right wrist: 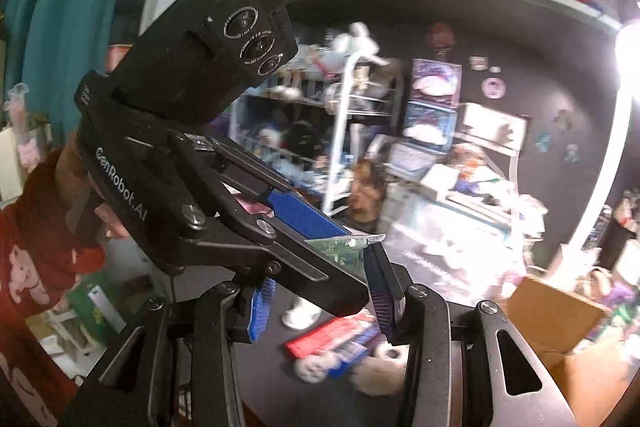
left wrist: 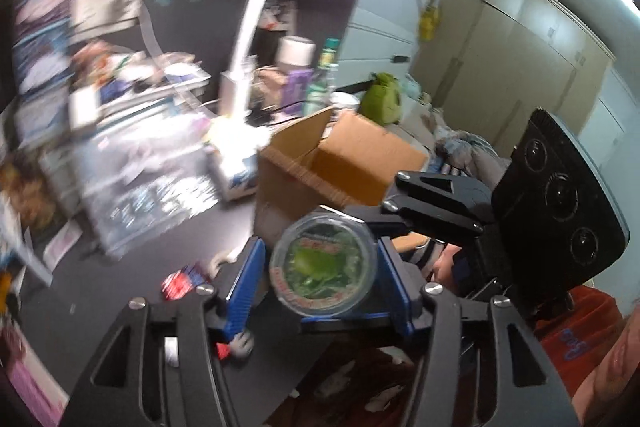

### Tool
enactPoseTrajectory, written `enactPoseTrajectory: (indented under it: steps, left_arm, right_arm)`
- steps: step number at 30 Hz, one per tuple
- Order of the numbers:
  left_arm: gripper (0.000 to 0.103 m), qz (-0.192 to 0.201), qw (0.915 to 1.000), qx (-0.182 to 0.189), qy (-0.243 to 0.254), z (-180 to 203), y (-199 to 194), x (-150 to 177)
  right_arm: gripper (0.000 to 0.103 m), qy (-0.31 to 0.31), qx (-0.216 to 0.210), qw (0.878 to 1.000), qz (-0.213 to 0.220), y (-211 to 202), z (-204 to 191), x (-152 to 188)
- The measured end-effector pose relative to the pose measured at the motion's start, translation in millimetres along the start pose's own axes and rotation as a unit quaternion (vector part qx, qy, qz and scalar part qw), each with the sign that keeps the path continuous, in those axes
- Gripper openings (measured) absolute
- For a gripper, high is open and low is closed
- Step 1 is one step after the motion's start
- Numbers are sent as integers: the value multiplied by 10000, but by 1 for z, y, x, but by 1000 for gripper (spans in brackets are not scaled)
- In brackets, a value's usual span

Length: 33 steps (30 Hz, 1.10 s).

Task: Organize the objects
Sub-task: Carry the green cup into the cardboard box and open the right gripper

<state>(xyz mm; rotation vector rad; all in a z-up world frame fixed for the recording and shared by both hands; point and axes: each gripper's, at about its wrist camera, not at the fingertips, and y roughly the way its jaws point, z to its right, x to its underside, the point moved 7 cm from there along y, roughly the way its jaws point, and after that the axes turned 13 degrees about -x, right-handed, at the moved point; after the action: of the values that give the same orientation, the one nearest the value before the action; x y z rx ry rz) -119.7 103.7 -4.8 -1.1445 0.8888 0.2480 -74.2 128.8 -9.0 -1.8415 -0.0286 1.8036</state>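
Left wrist view: the left gripper (left wrist: 320, 243) has its blue pads drawn in on the sides of a round clear tub (left wrist: 324, 267) with green contents, lid facing the camera. The tub is held up off the dark desk (left wrist: 120, 287), probably so it can clear the box (left wrist: 344, 163) wall. The right gripper (left wrist: 394, 191) reaches in from the right, tips just beside the tub's top rim. The box stands open just behind, flaps up and room inside. It looks like the likeliest place for the tub.

Right wrist view: the left gripper (right wrist: 348, 247) crosses in front, pinching the tub (right wrist: 336, 247), seen edge-on. Its body hides the gap of the right gripper (right wrist: 320, 269), so I cannot tell whether that one grips anything. Below, a red packet (right wrist: 320, 343) and a plush toy (right wrist: 316, 367) lie near the desk's near edge. The box (right wrist: 552, 311) sits toward the right, and the way to it over the desk is clear.
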Motion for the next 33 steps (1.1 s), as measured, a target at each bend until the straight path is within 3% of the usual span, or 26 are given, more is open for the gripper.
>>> enactPoseTrajectory:
  steps: [9,16,20,22,23,24,25,33]
  left_arm:
    - [43,-388,9978,366,387,50,70,-74]
    - [39,-761,9949,542,370,67,119,-90]
    - [39,-927,9938,442,436,71,134,-88]
    - [45,-963,9933,398,492,70,136,-86]
    - [53,-964,9932,371,528,69,135,-85]
    - [59,-914,9939,321,526,66,131,-85]
    - [61,-862,9947,276,492,62,128,-85]
    - [79,-154,9987,-276,394,27,63,-78]
  right_arm:
    - [38,613,637,9948,-502,-63,90,9]
    - [38,1113,878,9844,-1044,-78,133,36]
    - [38,1360,919,9770,-1363,-78,146,51]
    - [39,1440,924,9740,-1486,-76,149,58]
    - [44,1469,960,9719,-1566,-77,149,61]
    - [55,1498,994,9698,-1648,-76,152,64]
    - [58,1533,1101,9673,-1696,-76,154,66]
    - [59,1559,1163,9645,-1784,-70,155,64]
